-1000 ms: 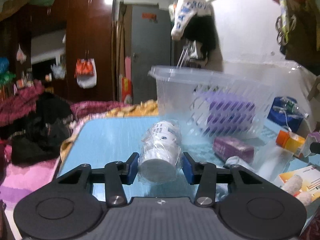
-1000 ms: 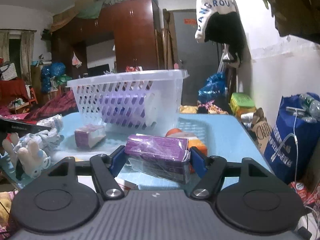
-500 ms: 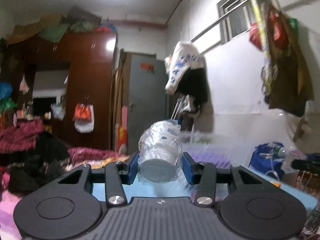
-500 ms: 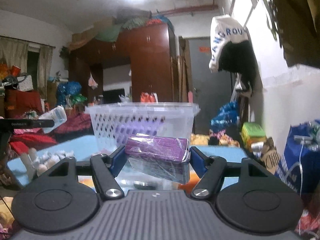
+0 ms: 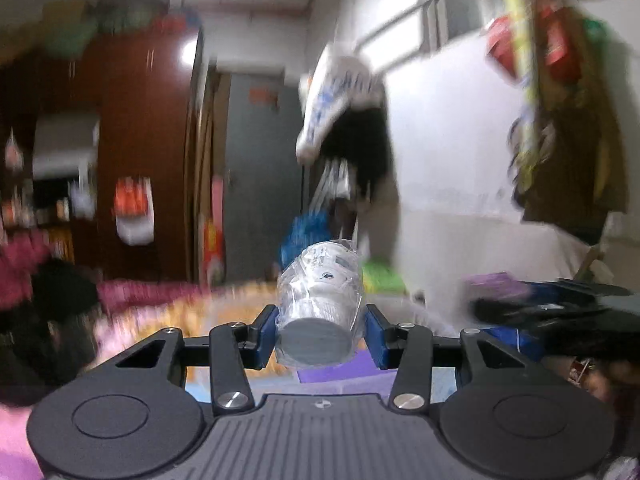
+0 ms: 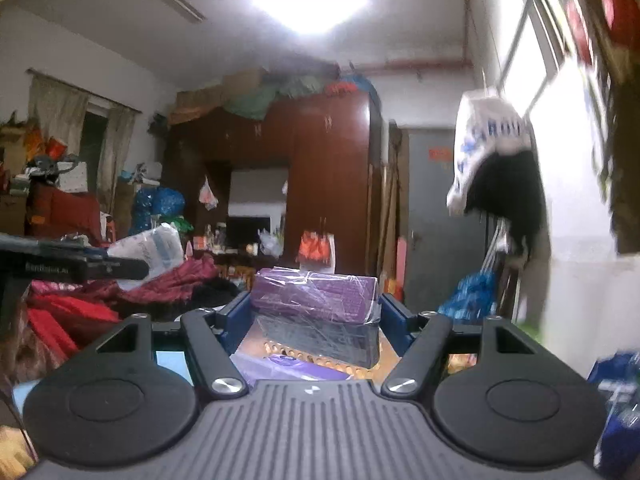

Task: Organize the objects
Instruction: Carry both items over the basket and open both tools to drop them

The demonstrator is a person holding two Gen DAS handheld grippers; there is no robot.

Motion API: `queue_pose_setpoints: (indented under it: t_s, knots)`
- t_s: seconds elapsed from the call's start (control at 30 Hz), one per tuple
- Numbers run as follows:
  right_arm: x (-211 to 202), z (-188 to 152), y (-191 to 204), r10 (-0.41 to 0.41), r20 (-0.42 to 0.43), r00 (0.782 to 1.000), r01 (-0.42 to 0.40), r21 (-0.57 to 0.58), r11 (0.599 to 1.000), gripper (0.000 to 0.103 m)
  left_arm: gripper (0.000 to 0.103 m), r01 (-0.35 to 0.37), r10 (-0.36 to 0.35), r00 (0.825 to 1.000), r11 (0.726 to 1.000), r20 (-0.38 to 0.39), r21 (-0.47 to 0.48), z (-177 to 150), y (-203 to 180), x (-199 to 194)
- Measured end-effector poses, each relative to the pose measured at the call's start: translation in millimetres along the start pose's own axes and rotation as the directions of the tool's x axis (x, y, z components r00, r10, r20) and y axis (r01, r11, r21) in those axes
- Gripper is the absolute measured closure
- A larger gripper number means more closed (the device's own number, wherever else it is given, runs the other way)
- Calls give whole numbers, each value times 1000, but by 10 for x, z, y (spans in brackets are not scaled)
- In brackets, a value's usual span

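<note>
My left gripper (image 5: 320, 330) is shut on a plastic-wrapped stack of paper cups (image 5: 320, 300), held lengthwise with its round base toward the camera. My right gripper (image 6: 316, 320) is shut on a purple box in clear wrap (image 6: 316, 296), its blue pads pressing the box's two ends. Both are raised in the air. In the left wrist view the right gripper (image 5: 560, 304) with its purple box shows at the right edge. In the right wrist view the left gripper (image 6: 72, 266) with the cups (image 6: 150, 250) shows at the left. A purple packet (image 6: 288, 364) lies just below the held box.
A dark red wardrobe (image 6: 320, 184) and a grey door (image 6: 432, 208) stand at the back. A white and black garment (image 6: 496, 168) hangs on the right wall. Heaped red and pink cloth (image 6: 100, 300) lies to the left. The left wrist view is motion-blurred.
Both grippers have risen well above the blue table with their loads still gripped. The white basket and table items have dropped out of sight below, and the views now look across the room.
</note>
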State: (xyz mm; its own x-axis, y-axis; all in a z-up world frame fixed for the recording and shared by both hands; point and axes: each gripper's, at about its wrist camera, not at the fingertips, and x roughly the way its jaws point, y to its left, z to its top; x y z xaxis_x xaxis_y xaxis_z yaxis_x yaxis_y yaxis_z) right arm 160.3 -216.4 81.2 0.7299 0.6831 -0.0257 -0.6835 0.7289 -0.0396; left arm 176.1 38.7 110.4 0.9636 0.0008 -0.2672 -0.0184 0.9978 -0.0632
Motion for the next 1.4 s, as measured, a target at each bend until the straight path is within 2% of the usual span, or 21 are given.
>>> queue_pose_setpoints:
  t_s: [0.1,0.2,0.33,0.47,0.57,0.8,0.87,1.07,1.3,1.4]
  knots:
    - [645,125,-56,-14,-162,987,20,35,999,32,54,-26,23,991,999,-133,-22,125,38,546]
    - [1291,135,-131,-67,-327,943,87,46,995,32,54,-64,63,973,998,-222,2,138,55,900]
    - [1635,71,-253,-80,-422,903,129,88,988,32,54,-118,123,949,992,-292,35,117,98,1131]
    - [1686,59,-288,-117,-463,879,163,61,985,32,54,-162,171,926,985,-337,54,121,202,1205]
    - [1749,49,-324,-112,-494,862,165,65,984,32,54,-185,199,907,980,-370,73,98,260,1263]
    - [1844,-28,-346,-105,-545,832,181,87,980,32,54,-188,210,880,978,-425,93,-21,315,1414]
    - [1885,-40,-353,-110,-556,824,188,84,979,32,54,-198,229,879,973,-419,115,-39,296,1432]
    - [1901,-38,-373,-104,-561,821,193,101,976,32,54,-209,243,872,970,-424,125,-19,231,1466]
    - [1969,-48,-390,-90,-571,816,185,110,977,32,53,-223,267,873,963,-407,153,-31,167,1505]
    - [1988,-48,-399,-65,-579,812,166,122,979,32,52,-234,284,871,957,-400,170,-50,139,1518]
